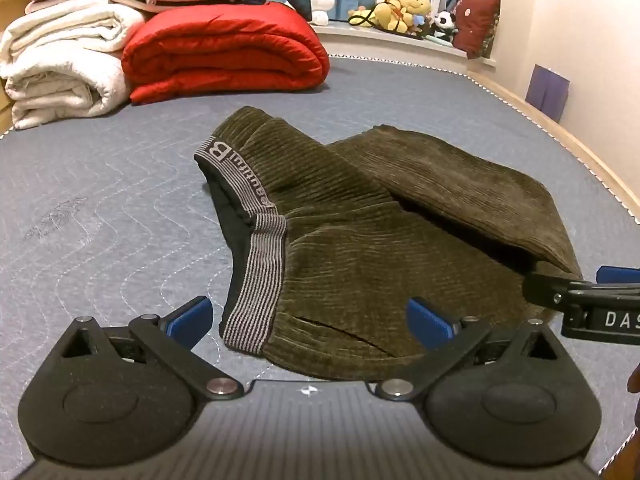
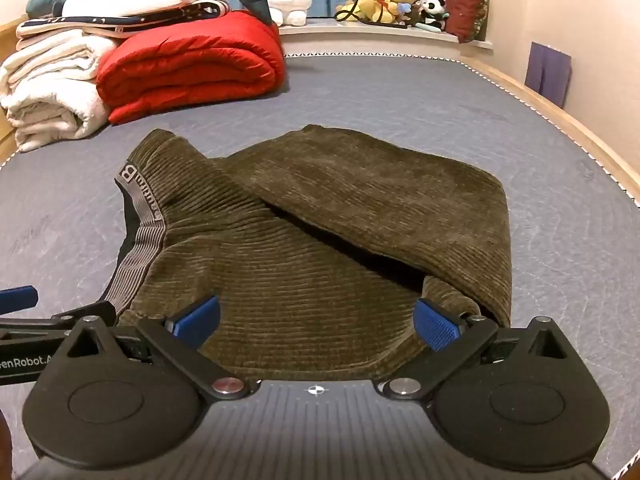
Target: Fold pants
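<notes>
The olive-green corduroy pants (image 1: 360, 240) lie in the middle of the bed (image 1: 100, 208), on its grey quilted cover. They are already doubled over: one folded part rests diagonally across the other, leaving a dark gap between the layers. The grey striped waistband (image 1: 256, 256), with lettering on it, runs down the left edge of the pants, and the dark lining shows just beside it.

The left gripper (image 1: 310, 318) hovers over the near waistband corner, its jaws spread wide, holding nothing. The right gripper (image 2: 318, 322) hovers over the near edge of the pants further right, jaws equally wide and empty.

At the far left of the bed sit a folded red quilt (image 2: 188, 68) and white blankets (image 2: 48, 92). Plush toys (image 2: 396, 0) line the ledge beyond.
</notes>
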The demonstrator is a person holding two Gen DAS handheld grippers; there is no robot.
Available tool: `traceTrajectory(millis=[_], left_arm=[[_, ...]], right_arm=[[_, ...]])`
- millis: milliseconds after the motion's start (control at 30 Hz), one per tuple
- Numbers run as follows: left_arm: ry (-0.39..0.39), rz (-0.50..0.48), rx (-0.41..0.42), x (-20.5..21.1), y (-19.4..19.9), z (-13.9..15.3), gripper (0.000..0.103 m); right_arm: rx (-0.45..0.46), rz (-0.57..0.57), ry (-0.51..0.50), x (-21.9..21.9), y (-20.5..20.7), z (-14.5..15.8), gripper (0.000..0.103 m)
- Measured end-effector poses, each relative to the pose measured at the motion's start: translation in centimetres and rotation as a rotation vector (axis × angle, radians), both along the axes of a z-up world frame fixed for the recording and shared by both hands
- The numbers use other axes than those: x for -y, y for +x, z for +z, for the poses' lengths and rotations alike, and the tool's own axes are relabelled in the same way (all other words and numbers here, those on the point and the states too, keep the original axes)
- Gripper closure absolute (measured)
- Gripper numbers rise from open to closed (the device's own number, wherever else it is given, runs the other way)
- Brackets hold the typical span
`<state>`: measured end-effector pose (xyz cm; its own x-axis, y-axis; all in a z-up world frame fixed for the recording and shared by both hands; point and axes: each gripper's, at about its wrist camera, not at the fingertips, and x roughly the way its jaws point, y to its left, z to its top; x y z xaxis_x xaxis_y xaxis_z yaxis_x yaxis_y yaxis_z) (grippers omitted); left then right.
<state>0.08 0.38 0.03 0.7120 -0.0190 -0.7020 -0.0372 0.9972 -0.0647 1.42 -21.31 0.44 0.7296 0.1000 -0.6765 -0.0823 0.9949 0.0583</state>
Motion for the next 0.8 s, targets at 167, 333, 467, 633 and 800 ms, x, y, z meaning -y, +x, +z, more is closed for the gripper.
traceTrajectory(millis=[167,333,467,633,800], left_arm=[[0.025,-0.005,0.019,-0.3,-0.8,0.3,0.0],[0.041,-0.007,0.021,0.6,-1.1,0.3,0.0],[0.041,-0.007,0.017,1.0,-1.2,0.3,0.0],[0.036,-0.009,0.016,0.7,-0.8,0.1,0.0],[0.033,-0.011,0.014,0.7,-0.7,0.0,0.0]], right_arm=[[0.005,-0.002,-0.009,0.0,-0.4,-0.2,0.001],[-0.004,0.004,-0.007,-0.2,-0.6,-0.5,0.001],[-0.001,0.006,-0.01,-0.6,-0.8,-0.8,0.001],[-0.007,0.017,-0.02,-0.6,-0.7,-0.5,0.001],[-0.012,0.021,-0.023,-0.8,-0.6,-0.7,0.001]])
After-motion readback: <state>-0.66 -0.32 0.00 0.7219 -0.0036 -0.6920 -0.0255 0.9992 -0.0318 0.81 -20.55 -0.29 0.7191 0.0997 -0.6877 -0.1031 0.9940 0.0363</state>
